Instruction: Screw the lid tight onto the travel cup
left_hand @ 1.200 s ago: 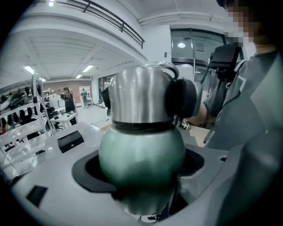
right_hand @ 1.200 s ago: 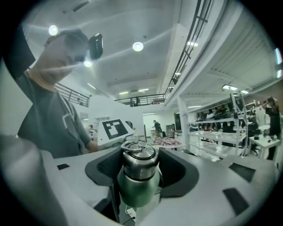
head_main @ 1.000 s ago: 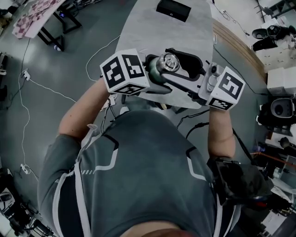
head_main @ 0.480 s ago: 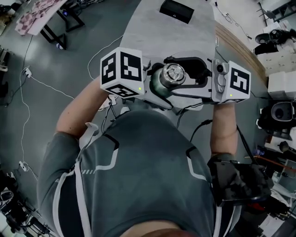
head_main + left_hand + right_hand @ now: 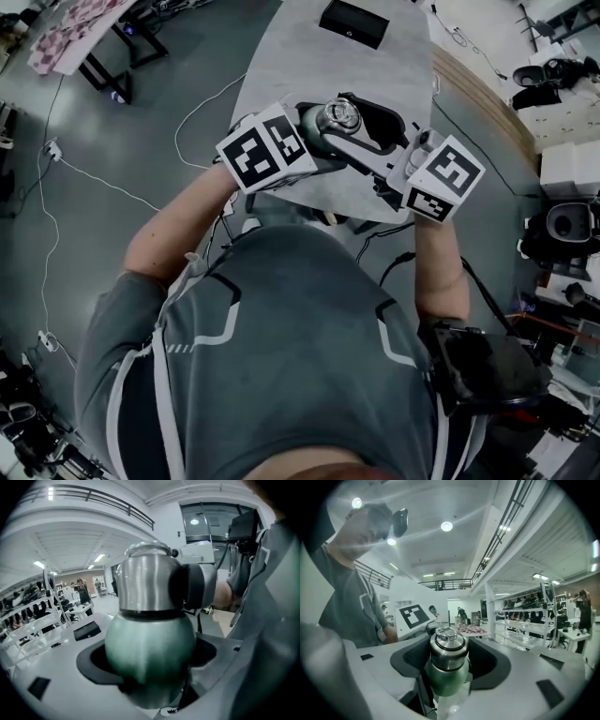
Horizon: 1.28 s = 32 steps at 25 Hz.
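Tightening step: the left claw (image 5: 150,660) clamps the cup (image 5: 150,634) by its green body above the desk (image 5: 319,66) edge; the right claw (image 5: 450,665), spread wide, seems closed on the lid (image 5: 448,651). Next, twist the lid against a firmly held cup.

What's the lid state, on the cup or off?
On: the steel lid sits on the green cup, no gap at the seam in the left gripper view. Fully tight? Cannot tell.
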Available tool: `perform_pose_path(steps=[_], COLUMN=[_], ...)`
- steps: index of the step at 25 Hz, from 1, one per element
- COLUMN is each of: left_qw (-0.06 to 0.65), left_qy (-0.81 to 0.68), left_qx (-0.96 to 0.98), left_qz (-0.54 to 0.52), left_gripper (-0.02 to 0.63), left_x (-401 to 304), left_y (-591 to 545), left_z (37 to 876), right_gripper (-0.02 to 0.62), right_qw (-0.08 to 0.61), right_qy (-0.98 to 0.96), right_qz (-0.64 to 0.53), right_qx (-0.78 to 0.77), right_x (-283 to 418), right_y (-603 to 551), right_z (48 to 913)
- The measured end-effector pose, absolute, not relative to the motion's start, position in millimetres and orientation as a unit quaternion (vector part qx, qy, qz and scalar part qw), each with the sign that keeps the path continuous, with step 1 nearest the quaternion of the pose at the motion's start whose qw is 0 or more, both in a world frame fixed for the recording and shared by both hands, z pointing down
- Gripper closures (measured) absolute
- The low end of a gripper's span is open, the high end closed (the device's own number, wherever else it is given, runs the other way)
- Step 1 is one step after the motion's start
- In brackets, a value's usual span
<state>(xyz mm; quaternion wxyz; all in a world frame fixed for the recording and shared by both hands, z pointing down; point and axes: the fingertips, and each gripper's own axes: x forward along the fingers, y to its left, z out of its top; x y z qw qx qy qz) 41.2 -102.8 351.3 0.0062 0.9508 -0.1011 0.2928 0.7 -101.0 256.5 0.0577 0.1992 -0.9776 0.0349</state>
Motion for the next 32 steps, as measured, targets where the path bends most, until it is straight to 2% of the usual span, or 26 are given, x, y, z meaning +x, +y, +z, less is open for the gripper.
perform_pose_path(steps=[5, 8, 10, 13, 17, 18, 22, 28, 32], left_qw=[0.001, 0.012, 0.028, 0.044, 0.045, 0.042, 0.04, 0.055, 0.036], left_qy=[-0.115, -0.045, 0.027, 0.115, 0.185, 0.189, 0.137, 0.017, -0.054], left_qx=[0.945, 0.959, 0.969, 0.972, 0.966, 0.966, 0.972, 0.969, 0.961], left_qz=[0.307, 0.281, 0.245, 0.202, 0.175, 0.173, 0.188, 0.242, 0.269], left_gripper=[0.204, 0.204, 0.204, 0.204, 0.204, 0.204, 0.204, 0.204, 0.204], left_x=[39.2, 41.9, 42.9, 41.1, 41.3, 41.4, 46.0, 46.1, 44.7], left_y=[-110.4, -89.3, -65.0, -34.2, -8.1, -5.7, -22.5, -66.8, -90.9], left_z=[360.0, 351.8, 338.2, 315.5, 293.3, 290.9, 296.7, 332.1, 344.3], right_gripper=[0.325, 0.32, 0.285, 0.285, 0.292, 0.315, 0.33, 0.333, 0.333], right_qw=[0.066, 0.064, 0.035, -0.013, -0.037, -0.041, -0.041, 0.003, 0.028], right_qy=[-0.969, -0.983, -0.994, -1.0, -0.998, -0.997, -0.999, -0.992, -0.981], right_qz=[0.045, 0.018, 0.023, 0.004, -0.023, -0.014, 0.013, 0.044, 0.051], right_qx=[0.234, 0.169, 0.099, 0.009, -0.055, -0.067, -0.027, 0.114, 0.186], right_x=[1.3, -2.1, -2.7, -4.6, -8.2, -9.0, -5.8, -1.0, 1.7], right_y=[-107.1, -91.3, -74.9, -50.6, -33.4, -30.5, -42.3, -79.6, -95.5], right_z=[263.1, 256.5, 243.6, 220.1, 202.8, 200.8, 205.5, 238.4, 249.7])
